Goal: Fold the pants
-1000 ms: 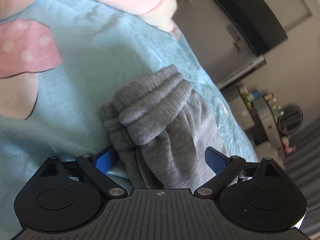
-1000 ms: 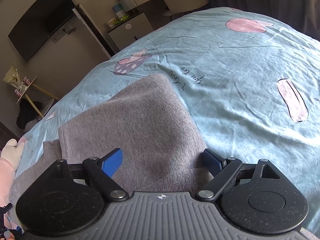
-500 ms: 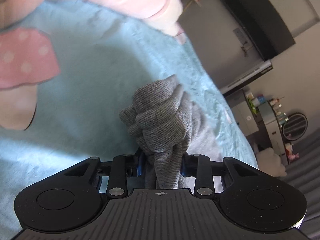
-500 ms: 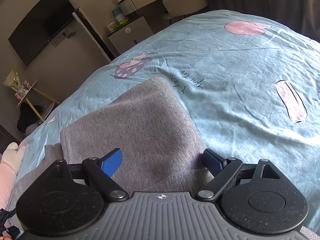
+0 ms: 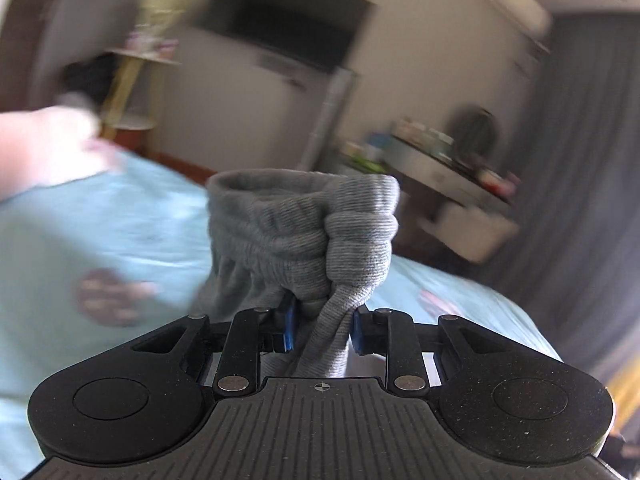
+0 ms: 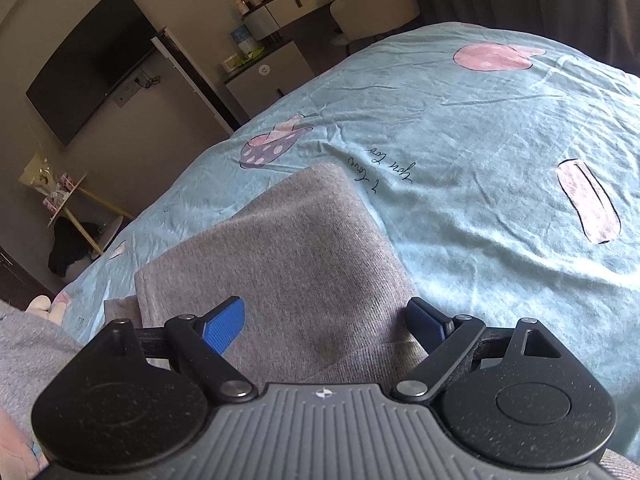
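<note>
Grey knitted cotton pants [image 5: 308, 240] are bunched up at their ribbed, gathered end between the blue-padded fingers [image 5: 287, 322] of the left gripper [image 5: 322, 326], which are pressed together on a twisted rope of the fabric and hold that end up above the bed. In the right wrist view the rest of the pants [image 6: 276, 264] lies flat as a folded panel on the pale blue printed bedsheet [image 6: 480, 152], with a second layer showing at its near left corner. The right gripper [image 6: 332, 320] hovers low over this panel, its fingers [image 6: 224, 322] spread wide apart with the cloth beneath them; whether the tips touch the fabric cannot be told. How the lifted end joins the flat panel is hidden behind the gripper bodies.

Beyond the far corner of the panel, handwriting printed on the sheet appears upside down and seems to read "I love you too", though the letters are hard to make out. Pink and purple spotted mushroom shapes [image 6: 268, 148] dot the sheet.

The left wrist view is smeared by motion blur: a pale pink soft shape [image 5: 44, 148] at the left edge cannot be identified. Farther off, a dark flat wall-mounted television [image 6: 92, 64] hangs on the wall, and a white dressing table [image 6: 288, 4] carries small bottles whose labels are too small to read.
</note>
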{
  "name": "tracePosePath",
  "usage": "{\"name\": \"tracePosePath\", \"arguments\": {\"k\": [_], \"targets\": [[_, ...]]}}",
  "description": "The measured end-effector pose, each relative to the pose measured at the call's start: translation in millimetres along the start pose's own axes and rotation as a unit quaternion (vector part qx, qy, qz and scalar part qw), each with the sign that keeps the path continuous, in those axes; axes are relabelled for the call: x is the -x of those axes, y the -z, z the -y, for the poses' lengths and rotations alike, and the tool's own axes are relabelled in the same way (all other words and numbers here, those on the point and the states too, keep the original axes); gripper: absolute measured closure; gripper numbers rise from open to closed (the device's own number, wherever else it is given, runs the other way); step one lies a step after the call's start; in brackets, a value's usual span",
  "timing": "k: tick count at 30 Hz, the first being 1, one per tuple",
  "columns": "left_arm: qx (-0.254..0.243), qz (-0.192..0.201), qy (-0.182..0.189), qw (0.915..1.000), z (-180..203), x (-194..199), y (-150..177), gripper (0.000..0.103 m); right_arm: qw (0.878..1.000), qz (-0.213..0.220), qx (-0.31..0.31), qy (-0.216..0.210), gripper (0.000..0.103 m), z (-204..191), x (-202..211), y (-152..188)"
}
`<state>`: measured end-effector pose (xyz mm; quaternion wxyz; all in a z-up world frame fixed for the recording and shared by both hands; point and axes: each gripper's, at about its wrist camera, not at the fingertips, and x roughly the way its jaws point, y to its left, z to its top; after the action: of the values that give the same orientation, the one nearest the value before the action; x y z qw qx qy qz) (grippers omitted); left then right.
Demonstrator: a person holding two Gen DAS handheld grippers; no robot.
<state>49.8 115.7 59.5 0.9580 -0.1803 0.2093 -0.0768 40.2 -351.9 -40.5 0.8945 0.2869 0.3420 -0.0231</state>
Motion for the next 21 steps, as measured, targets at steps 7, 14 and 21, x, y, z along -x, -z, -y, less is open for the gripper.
{"name": "tracePosePath", "arguments": {"k": [7,14,21], "targets": [[-0.088,-0.088,0.06,0.9905,94.7,-53.3,60.8,0.076,1.0,-0.002,-0.004,-0.013,0.015,3.5,-0.2,-0.4],[-0.12,-0.205,0.04,0.9706,115.2,-88.1,110.4,0.025,1.0,0.001,-0.014,-0.028,0.015,9.2,1.5,-1.2],[-0.012,-0.174,0.045,0.9836,79.0,-35.6,85.0,0.009,0.999,0.023,0.007,-0.024,0.015,0.7,11.6,-0.6]]}}
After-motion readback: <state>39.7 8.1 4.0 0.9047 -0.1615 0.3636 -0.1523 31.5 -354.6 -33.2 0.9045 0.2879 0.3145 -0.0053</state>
